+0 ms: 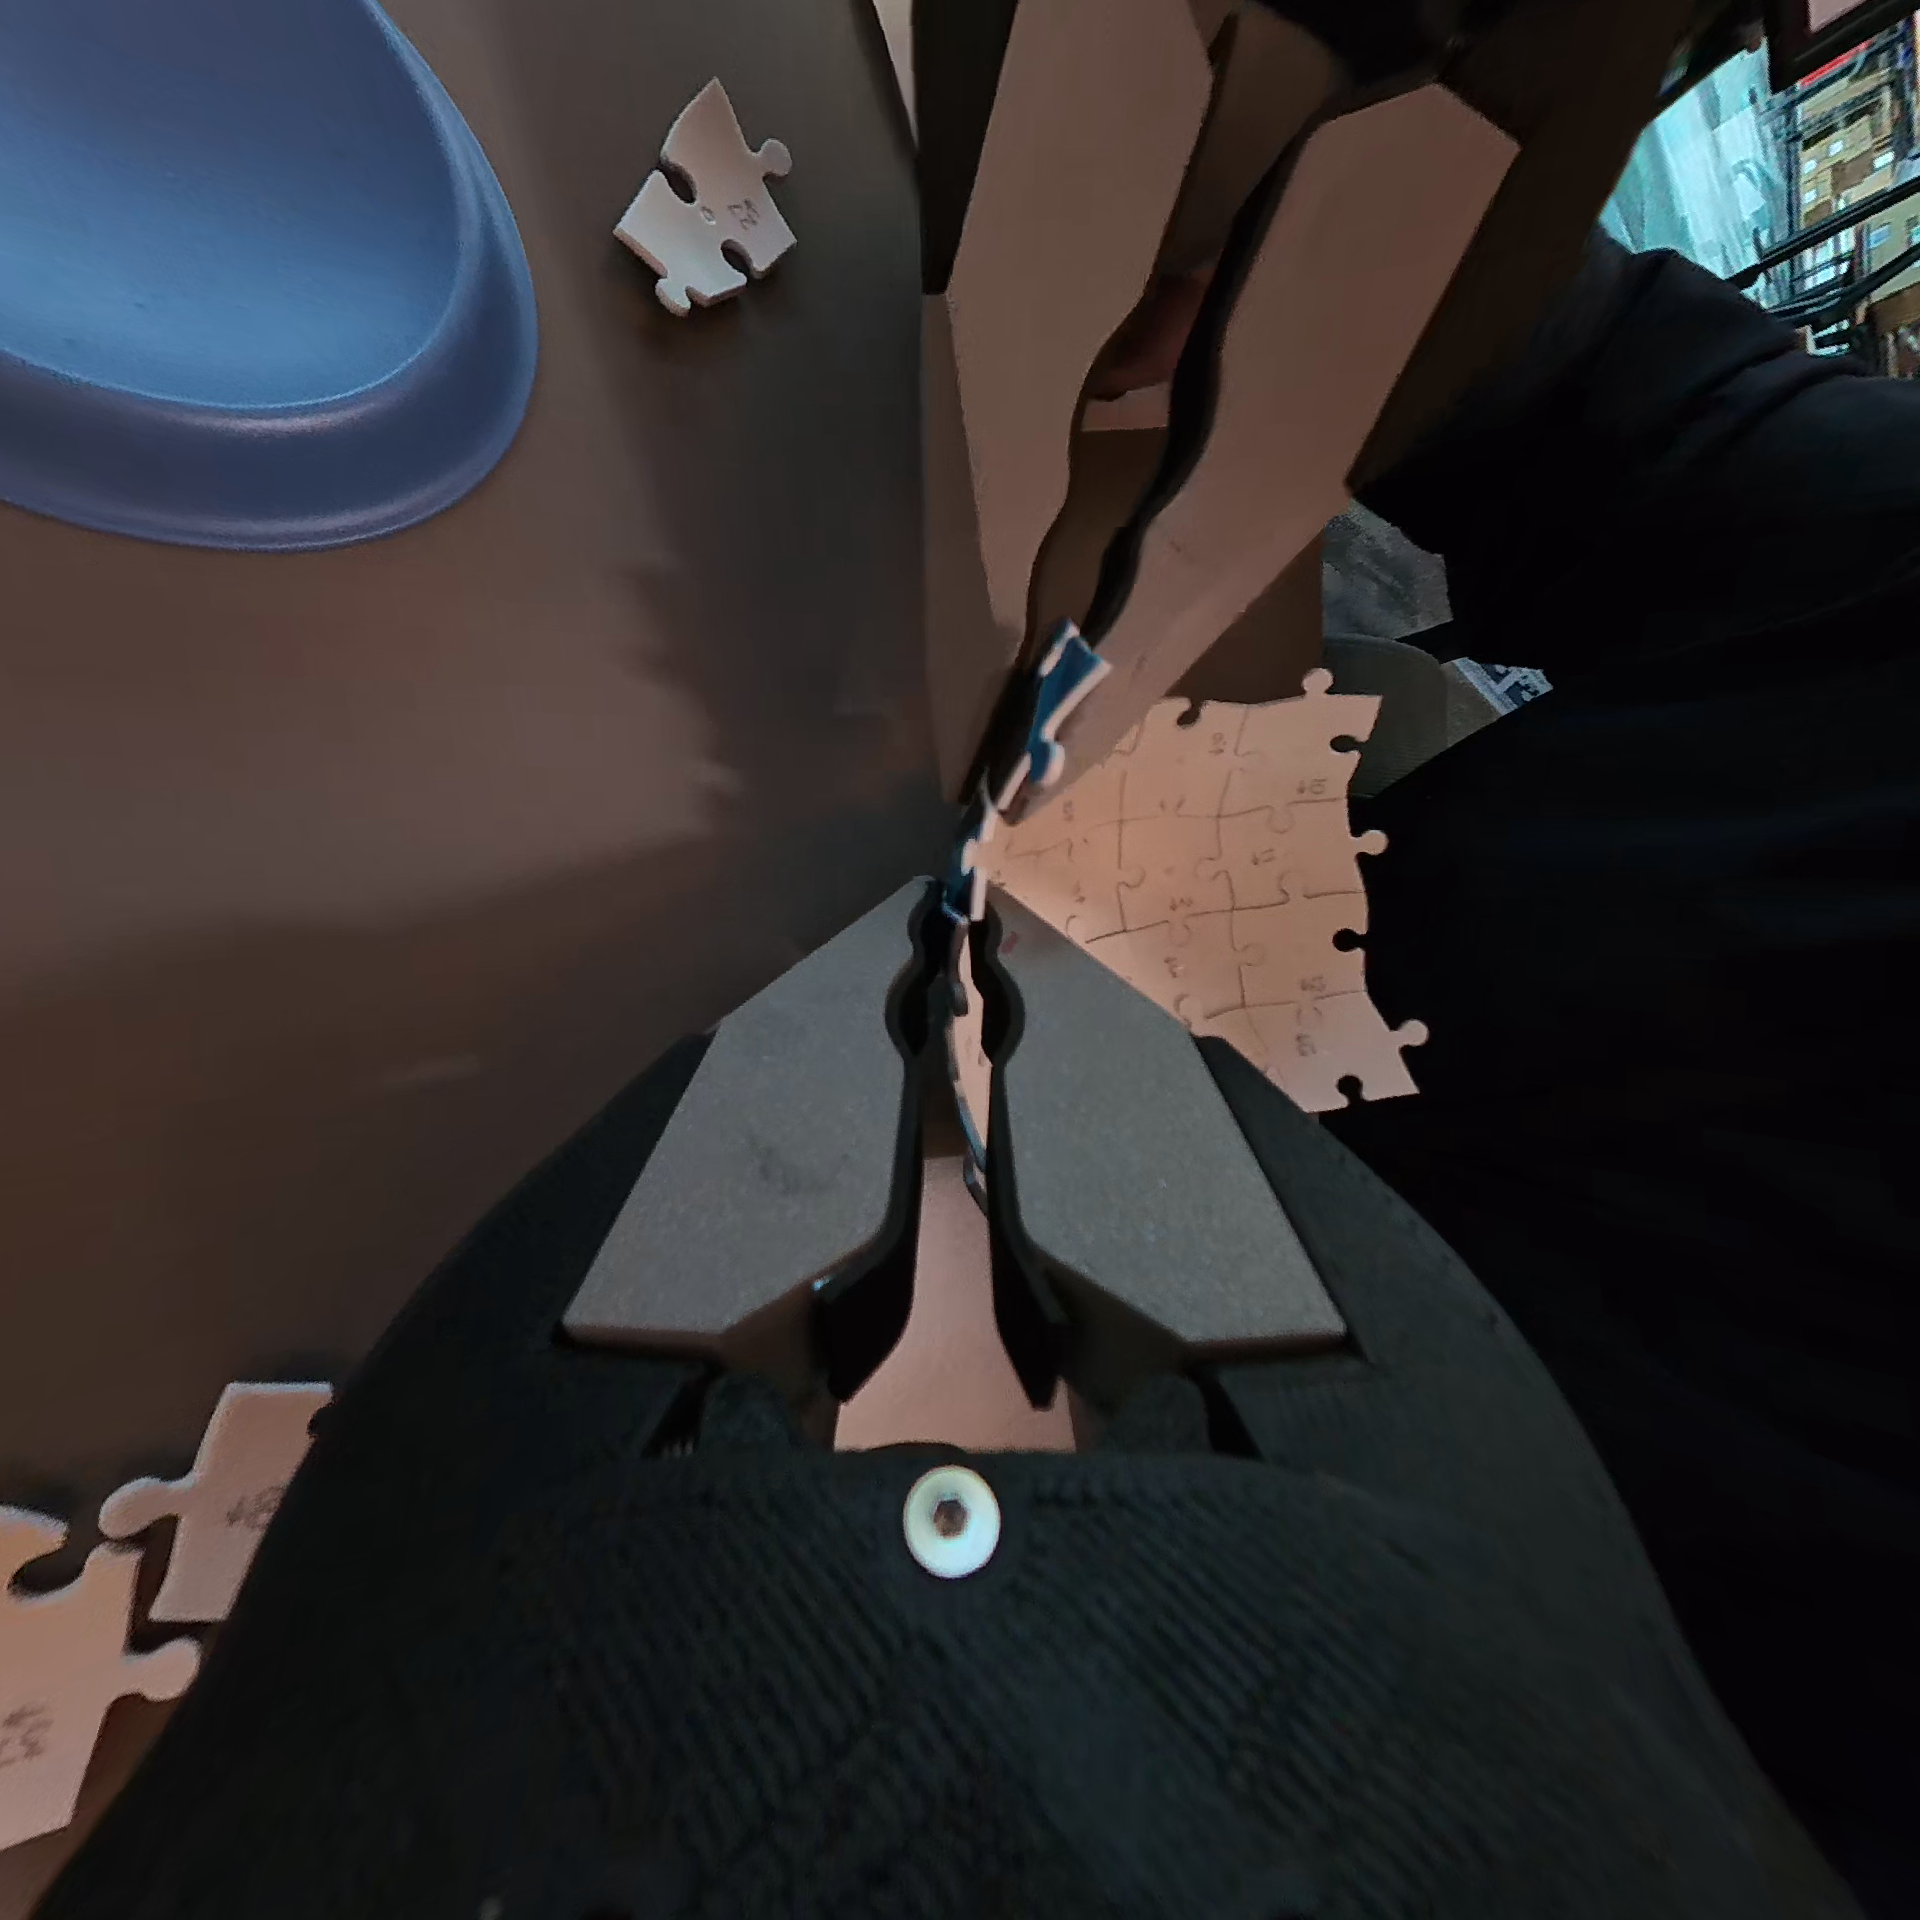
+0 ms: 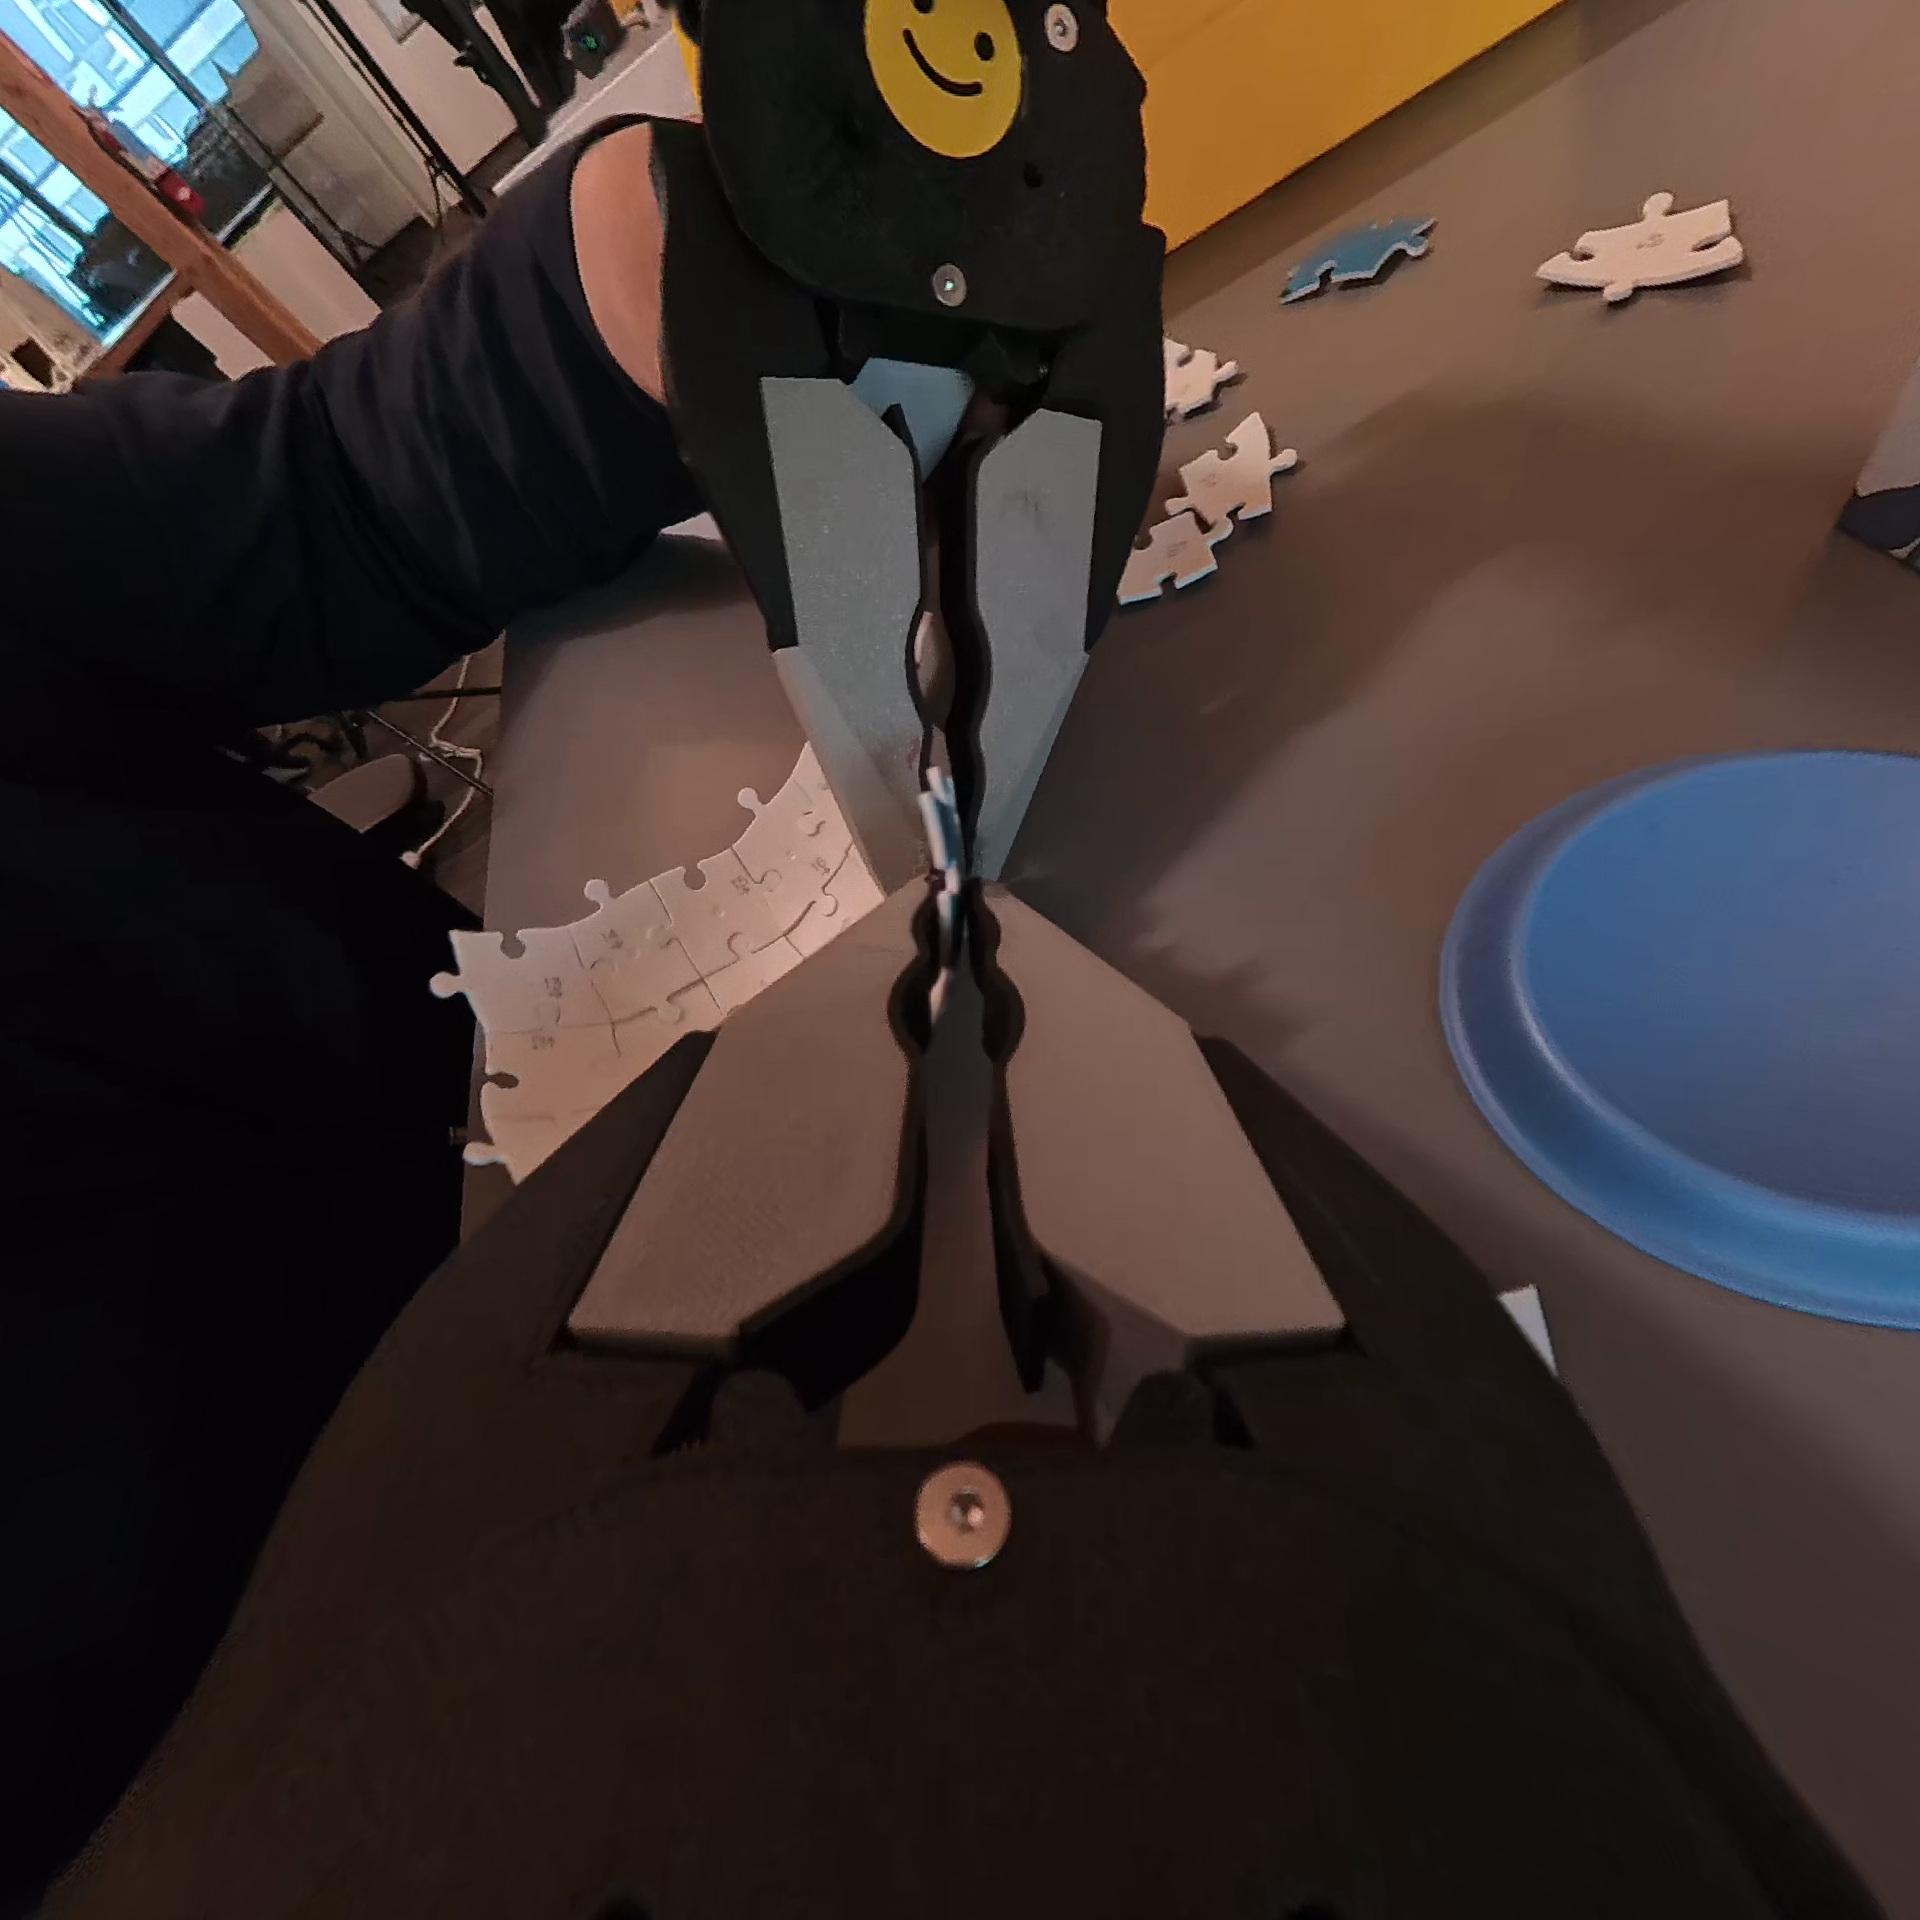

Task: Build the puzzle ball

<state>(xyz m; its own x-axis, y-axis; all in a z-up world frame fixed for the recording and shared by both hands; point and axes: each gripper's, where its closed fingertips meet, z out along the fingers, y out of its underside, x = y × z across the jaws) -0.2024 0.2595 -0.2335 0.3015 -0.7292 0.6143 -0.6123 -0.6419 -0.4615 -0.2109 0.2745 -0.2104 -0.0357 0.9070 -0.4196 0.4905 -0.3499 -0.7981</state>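
Note:
My left gripper (image 1: 951, 909) is shut on the thin edge of the assembled puzzle section (image 1: 1236, 883), a curved sheet of joined pieces with its white back showing. My right gripper (image 1: 1003, 779) comes in from the top, tip to tip with the left, shut on a blue puzzle piece (image 1: 1060, 707) seen edge-on at the section's rim. In the right wrist view my right gripper (image 2: 951, 914) is shut on that piece. The left gripper (image 2: 951, 857), with a yellow smiley disc on its body, faces it. The section (image 2: 644, 956) curves away to the left.
A blue plate (image 1: 260, 312) (image 2: 1714, 1039) lies on the brown table. Loose white pieces lie nearby (image 1: 707, 197) (image 1: 104, 1610) (image 2: 1216, 488) (image 2: 1642, 255), and a blue-faced piece (image 2: 1361, 260). A yellow box (image 2: 1299, 83) stands at the back. A person's dark sleeve (image 2: 312, 468) is at the left. Less than 4 cm separates the two grippers' tips.

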